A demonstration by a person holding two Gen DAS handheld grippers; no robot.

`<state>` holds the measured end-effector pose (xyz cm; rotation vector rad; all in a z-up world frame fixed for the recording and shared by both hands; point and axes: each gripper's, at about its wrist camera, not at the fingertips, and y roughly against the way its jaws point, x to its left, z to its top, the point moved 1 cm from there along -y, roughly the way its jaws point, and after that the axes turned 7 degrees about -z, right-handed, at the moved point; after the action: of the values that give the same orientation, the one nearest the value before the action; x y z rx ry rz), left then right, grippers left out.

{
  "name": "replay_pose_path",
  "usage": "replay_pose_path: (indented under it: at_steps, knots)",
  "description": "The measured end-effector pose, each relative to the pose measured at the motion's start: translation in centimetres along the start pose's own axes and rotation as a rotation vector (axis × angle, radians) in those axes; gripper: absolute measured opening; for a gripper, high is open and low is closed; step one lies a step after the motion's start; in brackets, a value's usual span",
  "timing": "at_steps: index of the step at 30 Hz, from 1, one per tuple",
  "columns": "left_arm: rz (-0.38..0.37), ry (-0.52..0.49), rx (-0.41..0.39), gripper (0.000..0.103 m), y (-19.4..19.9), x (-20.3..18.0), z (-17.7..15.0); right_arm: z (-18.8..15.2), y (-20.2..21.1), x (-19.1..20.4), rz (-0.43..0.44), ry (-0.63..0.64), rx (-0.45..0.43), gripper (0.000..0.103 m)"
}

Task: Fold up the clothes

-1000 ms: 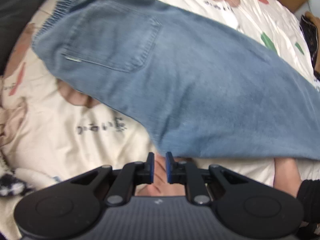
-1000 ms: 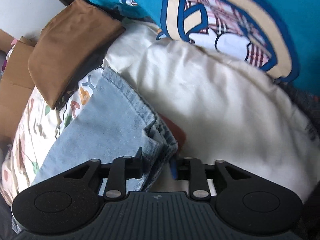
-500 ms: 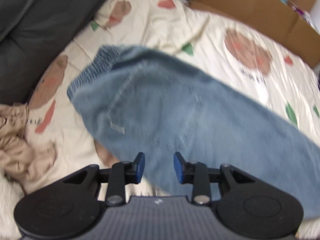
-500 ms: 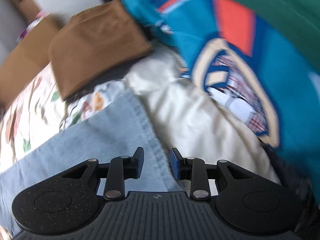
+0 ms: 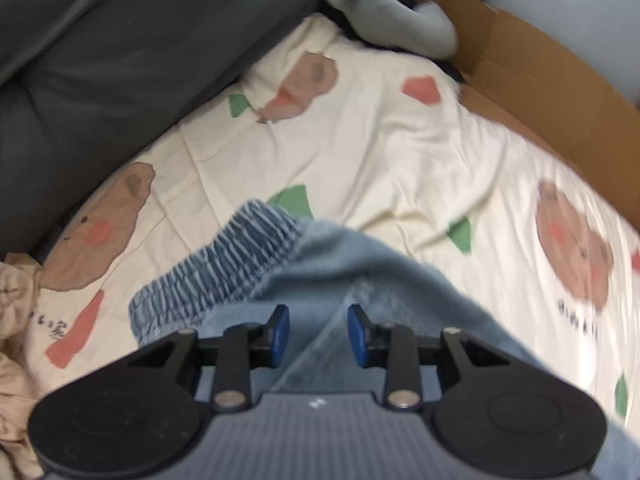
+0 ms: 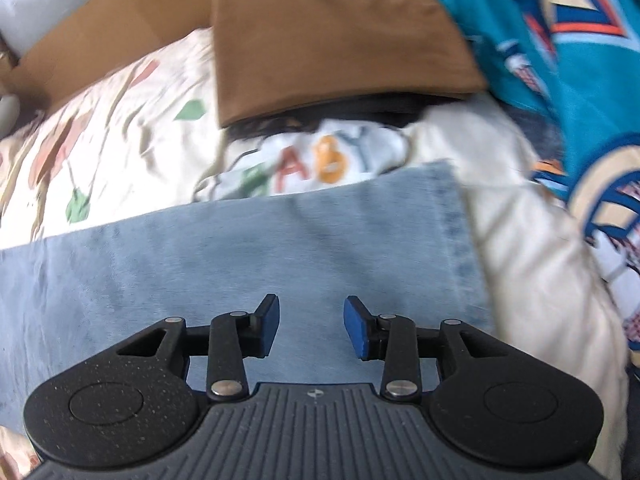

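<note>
A pair of light blue jeans (image 5: pixel 360 272) lies across the cream printed bedsheet (image 5: pixel 380 148). Its ribbed elastic waistband (image 5: pixel 224 264) shows in the left wrist view, just ahead of my left gripper (image 5: pixel 318 334). That gripper is open above the denim, with a fold of cloth running between its blue pads but not pinched. In the right wrist view the hemmed leg end of the jeans (image 6: pixel 320 240) lies flat. My right gripper (image 6: pixel 310 326) hovers open over it, holding nothing.
A dark grey cushion (image 5: pixel 100 60) and a grey garment (image 5: pixel 384 12) border the bed's far side, beside cardboard (image 5: pixel 552 80). Beige cloth (image 5: pixel 12 320) lies at left. Around the leg end sit a folded brown garment (image 6: pixel 332 36), a teal printed garment (image 6: pixel 580 60), a cream garment (image 6: pixel 528 240) and a lettered white garment (image 6: pixel 320 160).
Both grippers have let go of the jeans and opened wider. The jeans now lie flat on the bed. The left view has swung to the waistband, the right view to the leg hem.
</note>
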<state>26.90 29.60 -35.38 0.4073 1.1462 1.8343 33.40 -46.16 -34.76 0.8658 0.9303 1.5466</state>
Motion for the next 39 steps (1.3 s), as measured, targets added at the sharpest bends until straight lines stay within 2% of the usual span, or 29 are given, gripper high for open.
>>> replay_pose_path:
  at_steps: [5,7,11,17,28,29,31,33,34,37,39]
  knots:
    - [-0.010,0.049,-0.016,0.036,-2.0,0.9,1.1,0.8,-1.6,2.5,0.012,0.059,0.001,0.046]
    - [-0.002,0.043,-0.003,0.036,-3.1,1.0,1.5,1.0,-2.1,3.4,0.012,0.087,-0.006,0.054]
    - [0.006,0.057,0.025,0.036,-5.5,1.4,2.3,1.3,-3.2,5.3,0.020,0.130,-0.022,0.055]
    - [0.049,0.006,0.074,0.035,-8.6,0.6,3.3,1.8,-4.2,8.0,0.046,0.173,-0.051,0.055]
    - [0.144,-0.101,0.208,0.035,-11.0,-1.6,4.8,3.9,-7.3,10.2,-0.006,0.132,-0.079,0.054]
    - [0.147,-0.111,0.211,0.035,-11.1,-1.7,4.8,4.0,-7.4,10.4,-0.013,0.129,-0.088,0.053]
    - [0.153,-0.130,0.215,0.035,-11.1,-2.0,4.9,4.3,-7.3,10.4,-0.016,0.107,-0.108,0.043]
    - [0.151,-0.140,0.217,0.035,-10.9,-2.1,4.9,4.9,-7.5,10.4,-0.023,0.080,-0.117,0.028]
    - [0.147,-0.143,0.217,0.034,-10.7,-2.1,4.9,5.4,-7.8,10.4,-0.027,0.067,-0.112,0.025]
    - [0.132,-0.149,0.212,0.033,-9.7,-2.2,5.0,6.5,-8.0,10.3,-0.023,0.051,-0.092,0.022]
    - [0.103,-0.160,0.207,0.033,-8.5,-2.3,4.9,6.6,-7.2,10.3,-0.004,0.065,-0.111,0.023]
